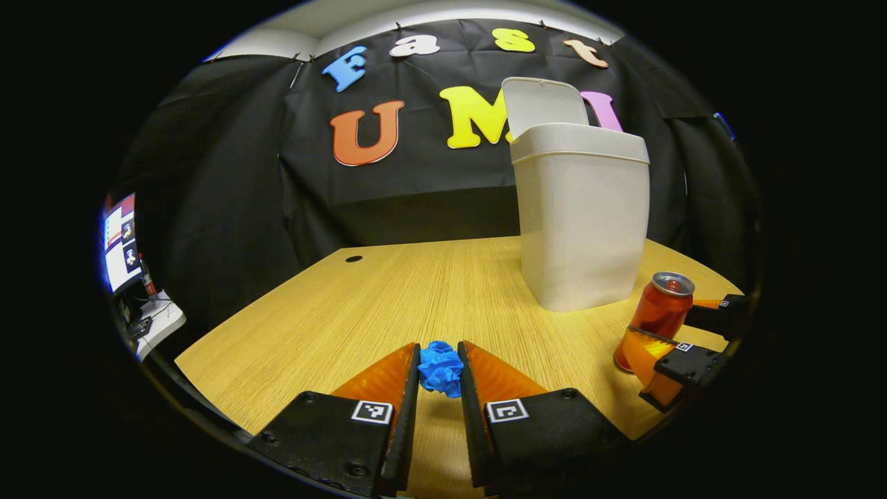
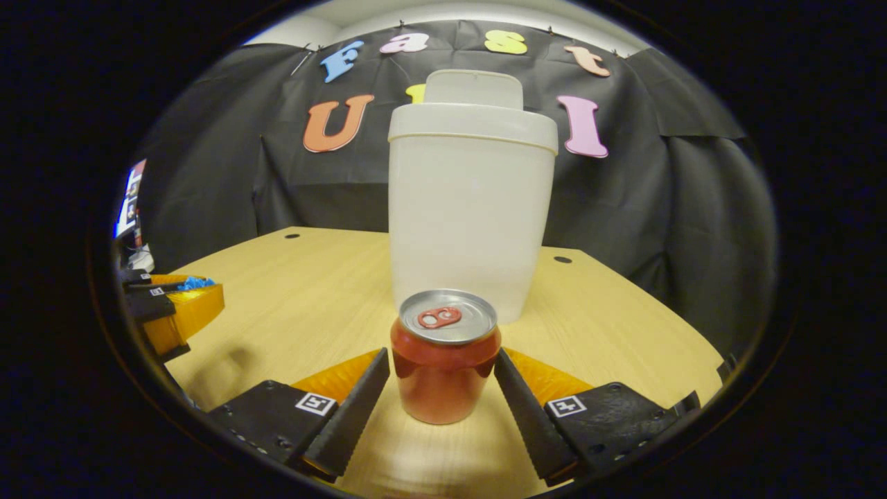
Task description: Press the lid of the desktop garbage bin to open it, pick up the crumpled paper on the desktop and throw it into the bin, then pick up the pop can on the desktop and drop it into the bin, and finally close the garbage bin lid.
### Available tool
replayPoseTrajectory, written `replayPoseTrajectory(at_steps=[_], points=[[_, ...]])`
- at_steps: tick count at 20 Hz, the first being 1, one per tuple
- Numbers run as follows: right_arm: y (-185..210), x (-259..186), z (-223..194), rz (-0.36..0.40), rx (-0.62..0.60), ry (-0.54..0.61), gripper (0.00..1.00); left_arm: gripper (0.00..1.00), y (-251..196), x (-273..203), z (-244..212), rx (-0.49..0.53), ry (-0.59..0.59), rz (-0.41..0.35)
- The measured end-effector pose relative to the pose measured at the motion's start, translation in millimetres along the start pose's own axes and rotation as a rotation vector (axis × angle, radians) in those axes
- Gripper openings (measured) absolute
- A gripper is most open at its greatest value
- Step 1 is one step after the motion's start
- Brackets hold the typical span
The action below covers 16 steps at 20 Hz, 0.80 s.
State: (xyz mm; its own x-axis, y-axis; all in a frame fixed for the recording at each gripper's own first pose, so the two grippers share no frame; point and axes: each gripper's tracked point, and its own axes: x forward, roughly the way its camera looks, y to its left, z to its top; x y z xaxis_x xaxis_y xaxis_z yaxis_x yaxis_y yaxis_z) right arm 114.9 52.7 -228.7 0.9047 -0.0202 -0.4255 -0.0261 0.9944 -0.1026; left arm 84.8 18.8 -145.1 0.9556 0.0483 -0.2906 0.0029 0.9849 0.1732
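A blue crumpled paper (image 1: 441, 371) lies on the wooden desktop (image 1: 346, 312), pinched between the fingertips of my left gripper (image 1: 440, 348), which is shut on it. The white bin (image 1: 582, 222) stands behind and to the right, its lid (image 1: 544, 104) tipped up open. In the right gripper view a red pop can (image 2: 443, 367) stands upright in front of the bin (image 2: 471, 222). My right gripper (image 2: 442, 352) is open, one finger close on each side of the can. That gripper (image 1: 662, 322) straddling the can (image 1: 662, 308) appears at right in the left gripper view.
The left gripper (image 2: 183, 291) with the blue paper (image 2: 195, 283) sits at the far left of the right gripper view. Two small round holes (image 2: 563, 260) mark the desktop's rear corners. A monitor and a side desk (image 1: 121, 242) stand beyond the table's left edge.
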Motion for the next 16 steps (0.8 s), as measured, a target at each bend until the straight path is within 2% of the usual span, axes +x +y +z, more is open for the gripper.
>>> replayPoseTrajectory(at_steps=[5, 11, 14, 16], points=[[-3.7, 1.4, -0.9, -0.002, 0.022, 0.01, 0.82, 0.35, 1.1, 0.2, 3.1, -0.006, -0.014, 0.006], [-5.3, -14.1, 23.9, 0.031, 0.018, -0.038, 0.81, 0.35, 1.2, -4.0, 10.6, -0.012, -0.047, 0.017], [-17.3, -26.6, 53.2, 0.033, 0.011, -0.086, 0.8, 0.35, -2.5, -10.4, 20.7, 0.025, -0.065, 0.017], [-27.4, -39.9, 74.3, 0.042, 0.021, -0.131, 0.8, 0.35, -2.3, -18.5, 28.8, 0.002, -0.08, 0.018]])
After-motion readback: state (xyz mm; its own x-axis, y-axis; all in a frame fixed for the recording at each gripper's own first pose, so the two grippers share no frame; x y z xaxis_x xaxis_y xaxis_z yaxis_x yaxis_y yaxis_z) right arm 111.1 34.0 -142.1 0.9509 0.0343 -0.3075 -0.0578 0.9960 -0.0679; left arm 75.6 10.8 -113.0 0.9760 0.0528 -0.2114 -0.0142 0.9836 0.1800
